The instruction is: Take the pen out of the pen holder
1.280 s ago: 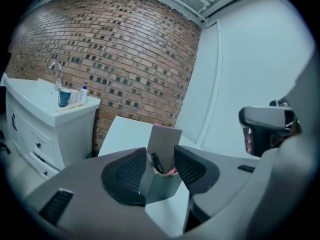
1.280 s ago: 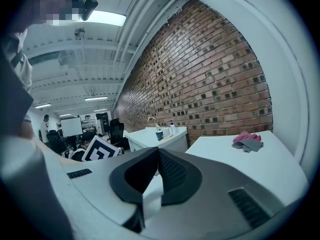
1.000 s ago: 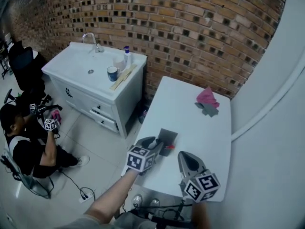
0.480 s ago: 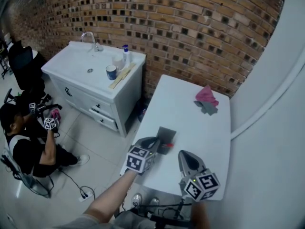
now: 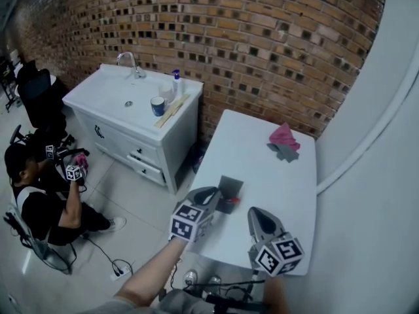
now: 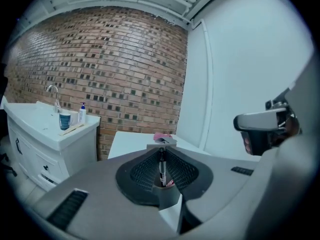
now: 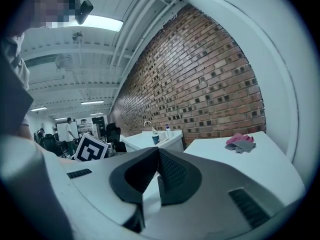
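Observation:
A dark pen (image 6: 162,165) stands upright between the mesh pads of my left gripper (image 6: 161,153), whose jaws have just been closing and now press on it. Below the pen, the grey pen holder (image 6: 169,196) shows in the gap between the jaws, with something red (image 6: 171,183) beside it. From the head view, the left gripper (image 5: 215,195) reaches the grey pen holder (image 5: 231,186) near the front of the white table (image 5: 275,175). My right gripper (image 5: 255,214) hovers to the right of it, apart from the holder. Its jaws (image 7: 158,152) meet at the tips with nothing between them.
A pink cloth (image 5: 285,135) and a grey cloth (image 5: 287,151) lie at the table's far end by the brick wall. A white sink cabinet (image 5: 131,113) stands to the left. On the floor at the far left sits a person (image 5: 39,198). A white wall runs along the table's right.
The left gripper's jaws have narrowed onto the pen at the holder, and the gripper has lifted a little. The right gripper has stayed where it was.

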The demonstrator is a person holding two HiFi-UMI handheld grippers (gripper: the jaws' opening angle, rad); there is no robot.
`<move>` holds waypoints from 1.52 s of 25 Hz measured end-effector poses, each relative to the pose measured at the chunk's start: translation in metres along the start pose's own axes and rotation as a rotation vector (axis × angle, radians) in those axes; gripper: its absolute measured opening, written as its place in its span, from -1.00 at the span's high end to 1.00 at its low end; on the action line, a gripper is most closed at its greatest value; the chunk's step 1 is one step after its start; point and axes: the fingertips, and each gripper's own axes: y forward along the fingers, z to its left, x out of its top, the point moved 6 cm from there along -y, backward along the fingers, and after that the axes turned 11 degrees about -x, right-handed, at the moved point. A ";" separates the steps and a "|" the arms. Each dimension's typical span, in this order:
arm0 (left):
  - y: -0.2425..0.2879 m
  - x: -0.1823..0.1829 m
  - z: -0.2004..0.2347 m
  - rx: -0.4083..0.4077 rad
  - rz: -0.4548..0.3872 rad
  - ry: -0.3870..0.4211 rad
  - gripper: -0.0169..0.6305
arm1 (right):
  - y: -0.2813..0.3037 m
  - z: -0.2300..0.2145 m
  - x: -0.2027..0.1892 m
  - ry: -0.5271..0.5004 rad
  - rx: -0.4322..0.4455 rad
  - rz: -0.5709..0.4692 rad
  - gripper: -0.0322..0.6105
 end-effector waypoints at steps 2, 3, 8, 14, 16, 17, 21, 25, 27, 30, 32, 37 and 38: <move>-0.009 0.010 -0.005 -0.010 -0.026 0.007 0.79 | -0.002 0.001 0.003 -0.002 0.009 -0.022 0.90; -0.013 0.015 -0.008 -0.014 -0.038 0.009 0.79 | -0.002 0.002 0.005 -0.003 0.015 -0.034 0.90; -0.034 0.035 -0.024 -0.033 -0.078 0.015 0.79 | -0.009 0.007 0.019 -0.003 0.011 -0.069 0.90; -0.056 0.056 -0.042 -0.071 -0.123 0.024 0.79 | -0.013 0.012 0.024 -0.004 0.034 -0.114 0.90; -0.064 0.064 -0.047 -0.079 -0.145 0.023 0.79 | -0.012 0.014 0.027 -0.010 0.041 -0.128 0.90; -0.068 0.068 -0.049 -0.084 -0.158 0.028 0.79 | -0.013 0.016 0.029 -0.016 0.044 -0.132 0.90; -0.080 0.079 -0.056 -0.100 -0.192 0.051 0.79 | -0.015 0.019 0.039 -0.037 0.050 -0.160 0.90; -0.085 0.088 -0.062 -0.119 -0.208 0.061 0.79 | -0.018 0.021 0.051 -0.057 0.048 -0.191 0.90; -0.086 0.091 -0.063 -0.127 -0.212 0.066 0.79 | -0.019 0.023 0.057 -0.065 0.040 -0.199 0.90; -0.086 0.096 -0.065 -0.131 -0.214 0.073 0.79 | -0.019 0.026 0.062 -0.076 0.038 -0.209 0.90; -0.085 0.098 -0.066 -0.130 -0.206 0.075 0.79 | -0.020 0.027 0.064 -0.081 0.036 -0.212 0.90; -0.083 0.101 -0.069 -0.139 -0.194 0.081 0.79 | -0.020 0.029 0.066 -0.089 0.035 -0.211 0.90; -0.083 0.101 -0.070 -0.141 -0.194 0.082 0.79 | -0.021 0.030 0.067 -0.091 0.033 -0.209 0.90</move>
